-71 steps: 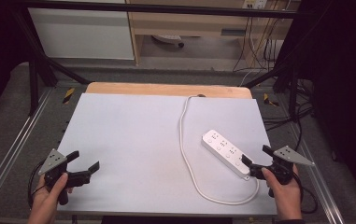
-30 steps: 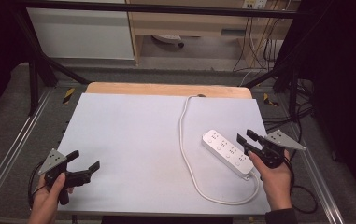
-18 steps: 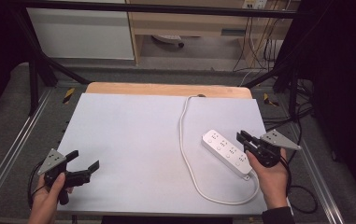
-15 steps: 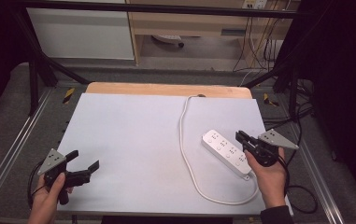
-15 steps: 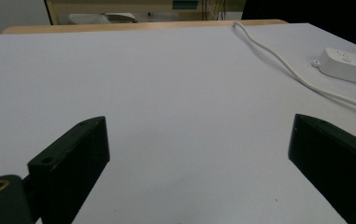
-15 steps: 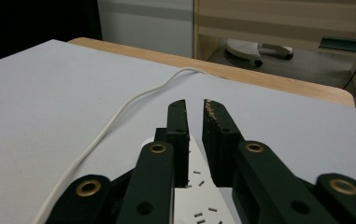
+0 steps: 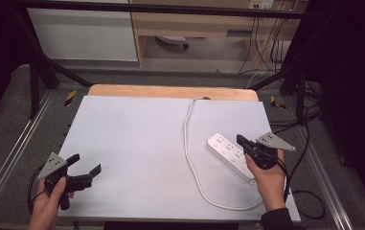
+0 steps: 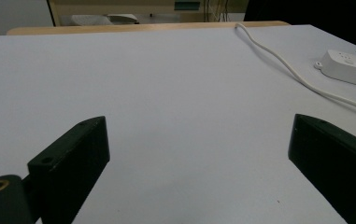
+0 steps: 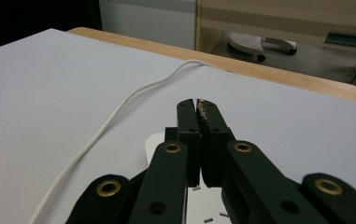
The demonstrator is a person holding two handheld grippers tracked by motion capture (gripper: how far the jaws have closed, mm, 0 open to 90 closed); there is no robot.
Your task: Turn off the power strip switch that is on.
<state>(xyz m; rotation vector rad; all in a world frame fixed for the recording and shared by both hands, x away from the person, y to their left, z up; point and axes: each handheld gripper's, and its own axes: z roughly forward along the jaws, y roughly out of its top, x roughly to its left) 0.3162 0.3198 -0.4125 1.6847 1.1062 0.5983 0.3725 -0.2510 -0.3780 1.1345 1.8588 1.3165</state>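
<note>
The right claw (image 7: pixel 243 142) is sitting with its two black jaws pressed flat together, nothing between them; they have just been closing, and in the right gripper view (image 9: pixel 198 105) the tips are meeting in a thin seam. It is hanging over the right half of the white power strip (image 7: pixel 231 157), and in the right gripper view a bit of the strip's white top (image 9: pixel 195 205) with its slots is showing under the jaws; whether the tips are touching the strip I cannot tell. The right hand (image 7: pixel 266 175) is gripping the claw from behind, coming in from the near edge of the table. The power strip is lying flat on the right side of the white table top (image 7: pixel 137 139), slanting from the middle toward the near right corner. Its white cord (image 7: pixel 188 143) is running from the near end of the strip in a loop along the near edge, then bending away up the middle of the table to the far wooden edge (image 7: pixel 170 91). Well apart, at the near left corner, the left claw (image 7: pixel 85 165) is resting in the left hand (image 7: pixel 51 201) with its jaws standing wide, and in the left gripper view (image 8: pixel 199 154) bare table is lying between them, with the strip (image 8: pixel 348 67) and cord (image 8: pixel 283 60) far off to the right.
</note>
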